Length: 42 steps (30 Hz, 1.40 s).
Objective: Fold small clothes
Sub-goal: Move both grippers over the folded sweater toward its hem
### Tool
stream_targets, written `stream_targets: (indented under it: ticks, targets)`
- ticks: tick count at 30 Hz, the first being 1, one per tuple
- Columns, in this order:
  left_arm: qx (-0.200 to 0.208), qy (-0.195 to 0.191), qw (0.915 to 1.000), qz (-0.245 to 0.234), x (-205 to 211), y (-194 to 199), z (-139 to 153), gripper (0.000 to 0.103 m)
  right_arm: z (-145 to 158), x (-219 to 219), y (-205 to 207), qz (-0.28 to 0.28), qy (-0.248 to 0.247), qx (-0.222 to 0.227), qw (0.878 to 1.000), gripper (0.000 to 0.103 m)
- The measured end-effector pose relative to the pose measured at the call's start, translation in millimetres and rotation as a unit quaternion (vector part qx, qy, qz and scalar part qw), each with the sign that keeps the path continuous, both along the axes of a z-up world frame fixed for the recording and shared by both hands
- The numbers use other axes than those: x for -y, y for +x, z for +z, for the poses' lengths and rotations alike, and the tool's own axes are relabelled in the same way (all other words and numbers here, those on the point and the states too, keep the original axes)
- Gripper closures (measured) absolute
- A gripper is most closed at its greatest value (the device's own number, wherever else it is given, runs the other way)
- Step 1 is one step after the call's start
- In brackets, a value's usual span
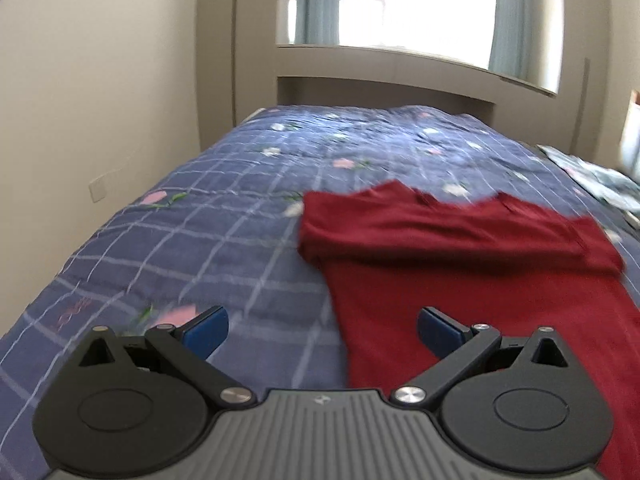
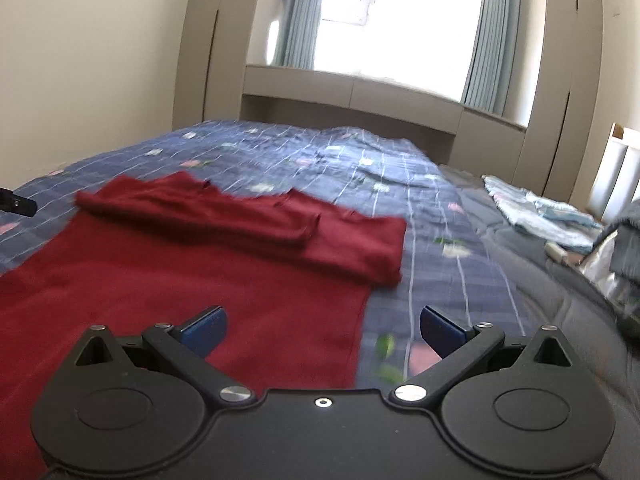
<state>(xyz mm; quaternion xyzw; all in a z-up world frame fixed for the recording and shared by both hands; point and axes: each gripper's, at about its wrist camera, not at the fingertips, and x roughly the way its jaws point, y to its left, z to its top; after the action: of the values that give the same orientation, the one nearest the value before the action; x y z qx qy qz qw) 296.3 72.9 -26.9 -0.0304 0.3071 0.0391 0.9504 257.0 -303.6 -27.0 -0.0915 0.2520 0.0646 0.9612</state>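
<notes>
Both the left gripper (image 1: 322, 330) and right gripper (image 2: 322, 330) hang spread and empty above the dark red T-shirt (image 1: 460, 272) just ahead, its far sleeves already folded inward, lengthwise folds apparently remaining.

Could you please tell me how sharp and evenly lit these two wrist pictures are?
Left wrist view: the window is blown out white, the red garment smeared by motion blur, the left gripper crisp. Right wrist view: same glare and fisheye bending, quilt pattern streaked, right gripper sharp.
</notes>
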Motion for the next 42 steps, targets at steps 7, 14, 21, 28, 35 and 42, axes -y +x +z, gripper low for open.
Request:
stream_targets:
  ticks: [7, 14, 21, 28, 35, 42]
  targets:
    - [-0.005, -0.004, 0.9989, -0.047, 20, -70, -1, 0.000, -2, -3, -71, 0.018, 0.018, -0.018, 1.000, 0.001]
    - [0.000, 0.004, 0.9959, -0.091, 36, -116, -4, 0.000, -1, -20, -127, 0.058, 0.001, -0.011, 0.998, 0.001]
    - [-0.013, 0.028, 0.9900, -0.138, 49, -150, -17, 0.000, -14, -38, -160, 0.100, -0.053, -0.017, 0.993, 0.001]
    - [-0.020, 0.070, 0.9824, -0.172, 65, -169, -30, 0.000, -38, -54, -164, 0.106, -0.107, -0.041, 0.988, 0.001]
    - [-0.014, 0.098, 0.9689, -0.227, 91, -178, -33, 0.000, -49, -68, -158, 0.096, -0.177, 0.009, 0.979, 0.001]
    - [-0.011, 0.116, 0.9559, -0.270, 119, -174, -39, 0.000, -47, -69, -155, 0.139, -0.173, 0.029, 0.975, 0.059]
